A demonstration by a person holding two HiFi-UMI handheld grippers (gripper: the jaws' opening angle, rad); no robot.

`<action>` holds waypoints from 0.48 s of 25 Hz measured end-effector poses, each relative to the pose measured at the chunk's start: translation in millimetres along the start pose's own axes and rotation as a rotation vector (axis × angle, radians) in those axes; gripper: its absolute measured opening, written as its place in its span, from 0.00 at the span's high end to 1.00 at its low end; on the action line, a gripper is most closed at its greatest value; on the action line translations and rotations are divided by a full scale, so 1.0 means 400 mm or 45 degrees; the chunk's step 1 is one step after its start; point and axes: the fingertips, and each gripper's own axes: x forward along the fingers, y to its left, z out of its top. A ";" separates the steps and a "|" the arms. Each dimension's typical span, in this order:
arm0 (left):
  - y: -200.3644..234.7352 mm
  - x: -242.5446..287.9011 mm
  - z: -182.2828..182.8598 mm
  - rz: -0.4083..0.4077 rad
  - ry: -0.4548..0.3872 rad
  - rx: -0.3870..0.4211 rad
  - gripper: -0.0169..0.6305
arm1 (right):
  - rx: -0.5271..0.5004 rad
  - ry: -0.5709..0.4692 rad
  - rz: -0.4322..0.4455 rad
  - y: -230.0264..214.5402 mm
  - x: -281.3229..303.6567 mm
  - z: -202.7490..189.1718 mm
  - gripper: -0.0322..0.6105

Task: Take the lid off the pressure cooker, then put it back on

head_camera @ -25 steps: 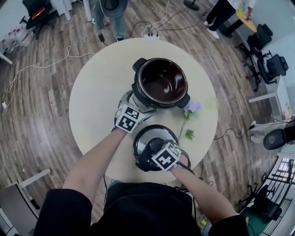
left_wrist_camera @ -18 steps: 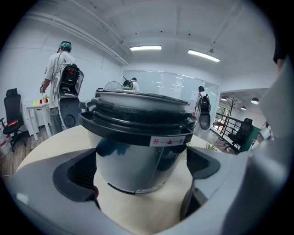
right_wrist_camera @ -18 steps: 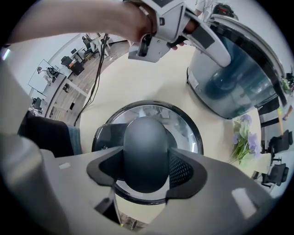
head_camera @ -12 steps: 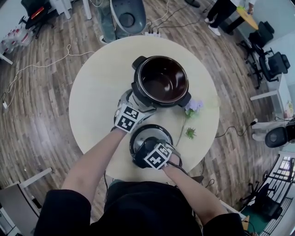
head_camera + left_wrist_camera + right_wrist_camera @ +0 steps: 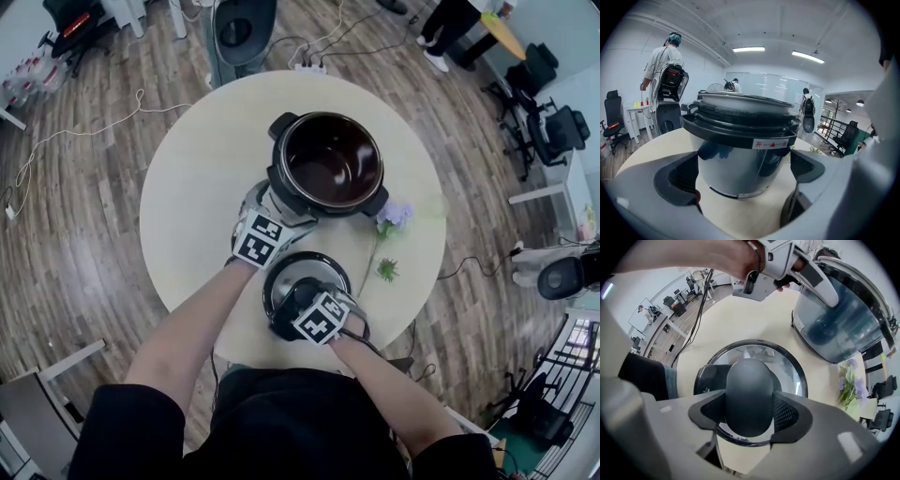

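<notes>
The pressure cooker (image 5: 326,164) stands open on the round table (image 5: 197,187), its dark inner pot bare. Its glass lid (image 5: 286,272) lies flat on the table in front of the cooker, near the edge closest to me. My right gripper (image 5: 309,307) points straight down, shut on the lid's black handle (image 5: 749,394), with a pad pressed to each side. My left gripper (image 5: 745,168) is open at the cooker's steel wall (image 5: 740,154). Its jaws stand apart, one to each side of the wall's lower front.
A purple artificial flower (image 5: 392,217) and a green sprig (image 5: 385,272) lie right of the lid. Cables and a power strip (image 5: 309,66) run across the wooden floor beyond the table. Office chairs and people stand farther off.
My right gripper has sunk with the lid and shifted slightly left, bringing the lid down onto the table. The left gripper and the cooker have stayed put.
</notes>
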 end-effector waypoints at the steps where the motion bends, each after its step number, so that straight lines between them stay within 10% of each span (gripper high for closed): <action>1: -0.001 -0.001 0.000 0.001 0.001 0.000 0.06 | 0.002 -0.004 0.000 0.001 0.000 -0.001 0.50; 12: -0.001 -0.001 0.001 0.002 0.007 -0.003 0.06 | -0.001 -0.031 0.006 -0.001 -0.004 0.002 0.51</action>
